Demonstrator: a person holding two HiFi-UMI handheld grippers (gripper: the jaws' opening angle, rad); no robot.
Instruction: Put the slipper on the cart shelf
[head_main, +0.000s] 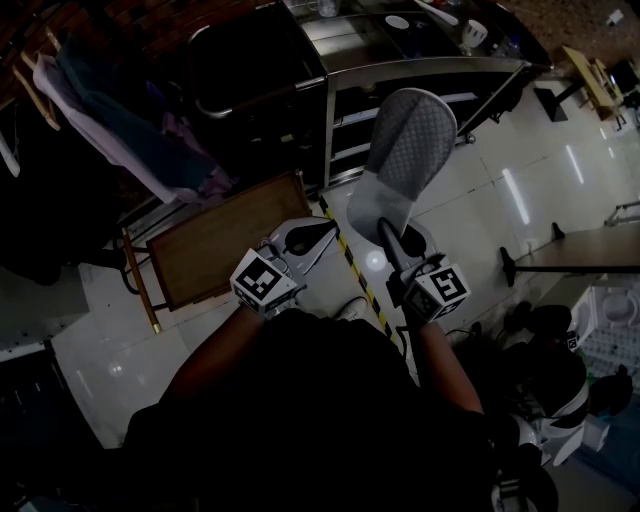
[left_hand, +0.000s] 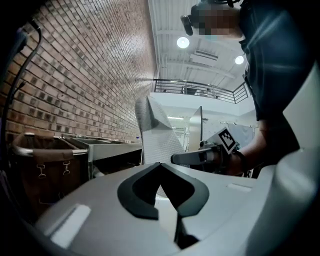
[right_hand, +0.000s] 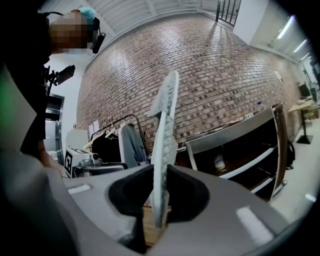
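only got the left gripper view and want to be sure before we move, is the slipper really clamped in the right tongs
Observer: Yes. The right gripper view shows the slipper edge-on between the right tongs, pads pressing its near end.
Operator: is it on a shelf
Observer: No. In the head view it is held up in front of the cart, on no shelf yet.
Operator: what's on my side
Observer: In the head view a wooden tray sits left of and below the left tongs.

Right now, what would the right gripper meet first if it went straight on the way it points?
Probably the metal cart, with the held slipper touching first; depth is unclear.
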